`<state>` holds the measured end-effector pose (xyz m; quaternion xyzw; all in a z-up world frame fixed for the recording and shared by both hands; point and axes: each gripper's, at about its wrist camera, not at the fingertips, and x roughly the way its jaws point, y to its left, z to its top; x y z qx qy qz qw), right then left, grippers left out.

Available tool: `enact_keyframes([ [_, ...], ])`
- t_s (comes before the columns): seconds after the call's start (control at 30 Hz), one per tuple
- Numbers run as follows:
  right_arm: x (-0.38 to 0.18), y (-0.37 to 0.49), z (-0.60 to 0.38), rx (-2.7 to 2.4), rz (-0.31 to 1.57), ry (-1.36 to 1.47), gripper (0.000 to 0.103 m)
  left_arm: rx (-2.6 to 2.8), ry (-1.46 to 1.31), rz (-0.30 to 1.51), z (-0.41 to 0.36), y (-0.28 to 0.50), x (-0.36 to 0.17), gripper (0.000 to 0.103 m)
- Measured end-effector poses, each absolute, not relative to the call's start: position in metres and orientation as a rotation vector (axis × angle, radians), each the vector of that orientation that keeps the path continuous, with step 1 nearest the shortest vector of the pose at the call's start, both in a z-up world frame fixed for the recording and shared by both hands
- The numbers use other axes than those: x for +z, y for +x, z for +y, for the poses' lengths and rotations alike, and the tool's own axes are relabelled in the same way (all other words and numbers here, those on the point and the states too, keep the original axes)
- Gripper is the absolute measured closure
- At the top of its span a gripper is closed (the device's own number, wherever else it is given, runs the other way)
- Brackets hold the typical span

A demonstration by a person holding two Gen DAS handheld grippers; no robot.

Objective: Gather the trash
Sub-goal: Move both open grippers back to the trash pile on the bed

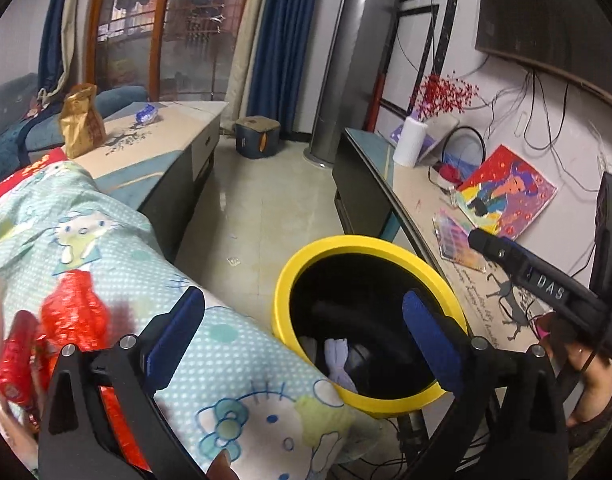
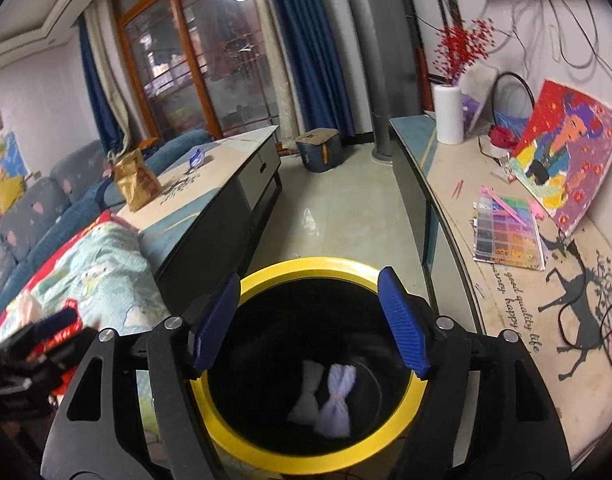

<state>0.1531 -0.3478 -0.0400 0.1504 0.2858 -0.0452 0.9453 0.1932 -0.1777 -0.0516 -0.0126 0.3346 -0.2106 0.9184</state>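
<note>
A black bin with a yellow rim (image 1: 289,280) stands on the floor between a patterned quilt and a long sideboard. In the bin lie a pale lilac bundle (image 2: 338,404) and a white scrap (image 2: 308,392). My right gripper (image 2: 309,278) hangs over the bin's mouth, open, with nothing between its blue pads. My left gripper (image 1: 303,298) is open wide above the quilt's edge and the bin's near rim, also holding nothing. Shiny red wrappers (image 1: 73,316) show blurred on the quilt, left of the left gripper's left finger.
A coffee table (image 2: 225,184) carries a brown paper bag (image 2: 135,180) and a blue-white wrapper (image 2: 195,157). The sideboard (image 2: 466,208) on the right holds a bead box, a painting and a white vase. A sofa lies far left; a blue stool (image 2: 320,148) stands on the tiled floor.
</note>
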Motion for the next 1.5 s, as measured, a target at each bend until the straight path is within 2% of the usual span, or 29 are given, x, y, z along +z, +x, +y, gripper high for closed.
enact_keyframes([
  [0.53, -0.009, 0.134, -0.282, 0.094, 0.571, 0.253, 0.036, -0.284, -0.09, 0.579, -0.106, 0.162, -0.014, 0.006],
  [0.63, -0.004, 0.129, -0.265, 0.136, 0.564, 0.242, 0.033, -0.252, -0.094, 0.568, -0.092, 0.156, -0.01, 0.006],
  [1.5, 0.014, 0.105, -0.165, 0.398, 0.566, 0.15, 0.033, -0.05, -0.192, 0.505, 0.003, 0.127, 0.005, 0.006],
])
